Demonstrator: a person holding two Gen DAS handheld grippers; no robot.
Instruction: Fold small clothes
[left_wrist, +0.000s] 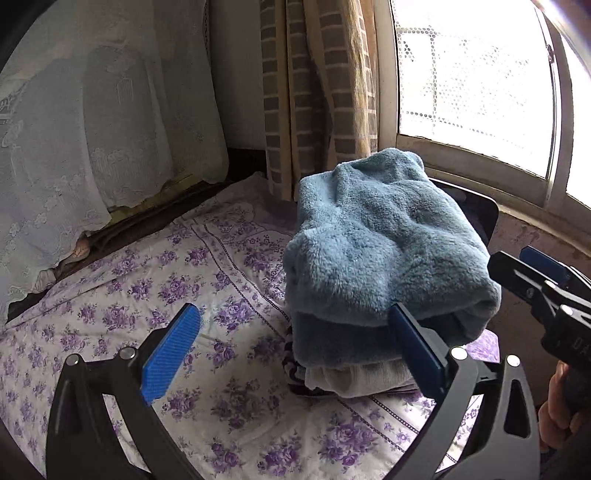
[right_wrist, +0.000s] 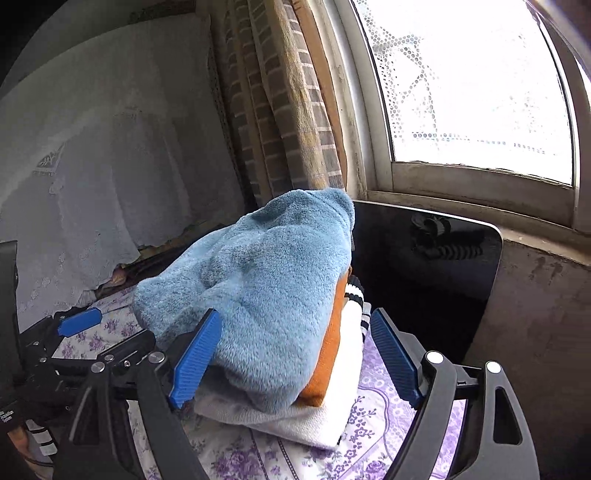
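Stack of folded clothes (left_wrist: 369, 295) sits on the bed, on the purple floral sheet (left_wrist: 184, 280), close to the window side. Top layer is a fluffy blue fleece garment (right_wrist: 258, 295), folded and draped over the rest. Under it an orange piece (right_wrist: 328, 354), then a white knit (right_wrist: 295, 421), plus something black-and-white striped (right_wrist: 356, 291) poking out at the far side.

Left gripper (left_wrist: 295, 350) — jaws spread wide, nothing pinched. Its right blue pad overlaps the near edge of the stack in the left wrist view; contact unclear. Left pad hangs over bare sheet.

Right gripper (right_wrist: 295, 358) — jaws wide apart, straddling the near end of the stack. Left pad looks to be against the blue fleece, right pad stands clear of the white knit, so no clamp on the pile.

Each gripper shows in the other's camera, at the frame edge, either side of the stack.

Behind: black glossy panel (right_wrist: 424, 266) beside the pile, brick-pattern curtain (left_wrist: 317, 92), bright window (right_wrist: 472, 81), lace cover (left_wrist: 92, 129) over the headboard area
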